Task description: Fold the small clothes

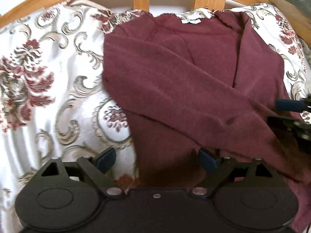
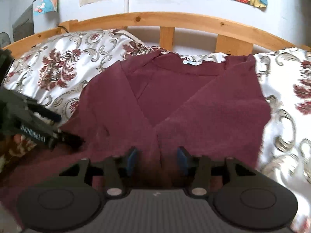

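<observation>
While both tongs [image 1: 157, 158] [image 2: 156, 161] gape released, the fuzzy maroon top [image 2: 175, 101] lies sleeves-crossed on floral bedding [image 2: 58, 71].

We see one small maroon top [image 2: 175, 97] lying flat on the flowered bedspread [image 2: 58, 71], its neckline toward the wooden headboard [image 2: 167, 19] and its hem toward us; a white label [image 2: 191, 63] shows inside the collar, just below the headboard's slats; both long sleeves are folded inward over the chest, crossing in a V whose point lies at the middle of the body; the left sleeve [image 1: 175, 89] runs slantwise from the shoulder down across the front; the knit looks soft and slightly fuzzy, with a few shallow creases.
</observation>
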